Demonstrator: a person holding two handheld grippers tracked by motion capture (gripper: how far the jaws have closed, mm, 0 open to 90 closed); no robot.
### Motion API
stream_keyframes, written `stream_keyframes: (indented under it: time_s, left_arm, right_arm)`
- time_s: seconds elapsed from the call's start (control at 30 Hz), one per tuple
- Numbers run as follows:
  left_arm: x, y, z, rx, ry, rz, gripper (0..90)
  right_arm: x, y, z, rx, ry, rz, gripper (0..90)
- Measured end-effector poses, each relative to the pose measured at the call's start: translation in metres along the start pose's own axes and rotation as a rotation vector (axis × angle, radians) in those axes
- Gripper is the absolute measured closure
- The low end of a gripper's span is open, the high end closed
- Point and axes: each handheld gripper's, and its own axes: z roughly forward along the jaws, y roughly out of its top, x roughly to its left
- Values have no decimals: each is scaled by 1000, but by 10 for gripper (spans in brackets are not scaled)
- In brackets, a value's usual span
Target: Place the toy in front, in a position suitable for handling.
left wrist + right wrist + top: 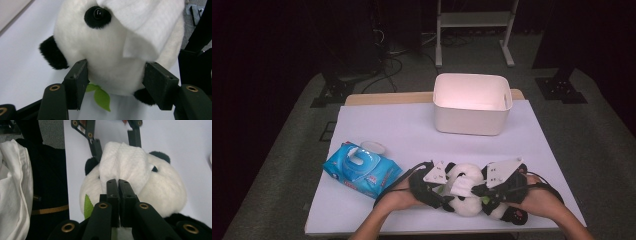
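We are wiping the panda toy (464,192), which lies at the near edge of the table (412,135), about 6 o'clock from the white bin (472,104). Our left gripper (113,75) clamps the panda's head between half-open jaws. Our right gripper (117,186) is closed tight on the white wipe (125,162), pressed on the face. The next move, we think, calls for rubbing gently while the left side steadies the toy.
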Motion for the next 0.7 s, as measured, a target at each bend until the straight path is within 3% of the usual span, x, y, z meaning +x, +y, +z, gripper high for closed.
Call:
stream_keyframes:
  time_s: [0.37,0.57,0.7]
  left_arm:
    - [1,0,0,-14,0,-6,378]
    - [0,0,-1,-30,-4,-19,378]
    - [-1,3,0,-17,-1,-10,378]
  right_arm:
    - [4,23,31,-3,10,-40,876]
    - [4,12,14,-19,-3,-16,876]
    - [3,13,13,-19,-9,-20,876]
